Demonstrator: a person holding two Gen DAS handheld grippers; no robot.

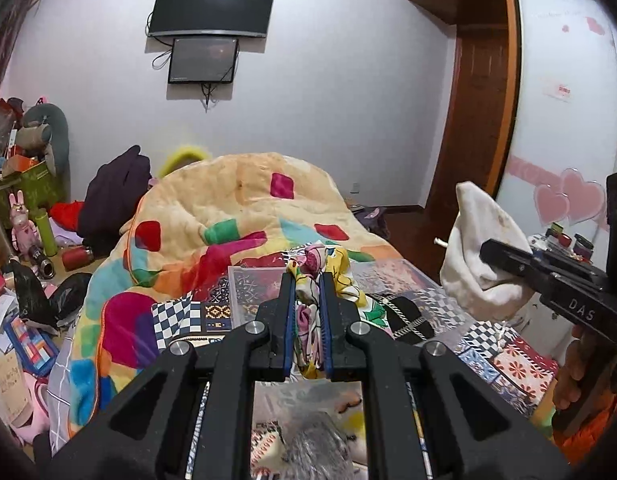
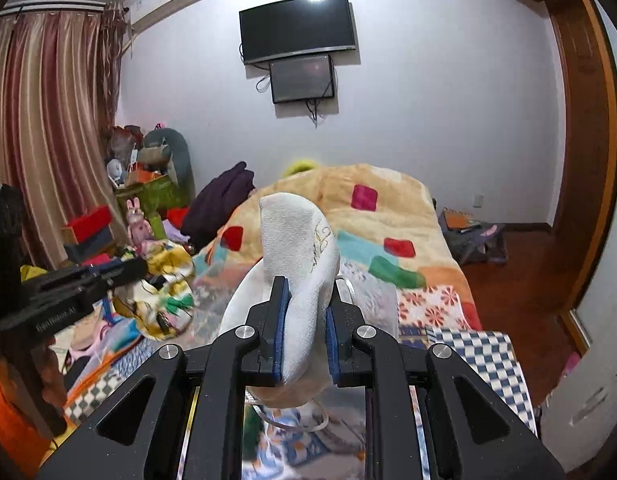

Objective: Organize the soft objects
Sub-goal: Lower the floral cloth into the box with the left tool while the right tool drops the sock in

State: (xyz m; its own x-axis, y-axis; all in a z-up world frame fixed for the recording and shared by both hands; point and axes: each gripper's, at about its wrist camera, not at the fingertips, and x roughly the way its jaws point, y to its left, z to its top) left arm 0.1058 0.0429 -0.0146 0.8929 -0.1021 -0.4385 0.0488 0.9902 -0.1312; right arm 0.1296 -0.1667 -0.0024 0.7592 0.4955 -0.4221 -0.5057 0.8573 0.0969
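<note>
My left gripper [image 1: 307, 280] is shut on a floral cloth [image 1: 308, 312] with yellow, pink and green patches, held up over the bed. The same cloth hangs from it in the right wrist view [image 2: 164, 292]. My right gripper [image 2: 307, 284] is shut on a white drawstring pouch [image 2: 304, 248], held upright above the bed. In the left wrist view that pouch [image 1: 476, 248] hangs at the right, clamped by the right gripper [image 1: 488, 254]. A clear plastic box [image 1: 260, 280] sits on the bed just beyond the left fingers.
A patchwork blanket [image 1: 228, 216] is heaped on the bed. A black item with white cord [image 1: 408, 316] lies on the checkered bedspread. Cluttered toys, boxes and bottles [image 1: 28, 208] fill the floor at left. A wardrobe [image 1: 564, 100] stands at right. A backpack [image 2: 472, 236] lies on the floor.
</note>
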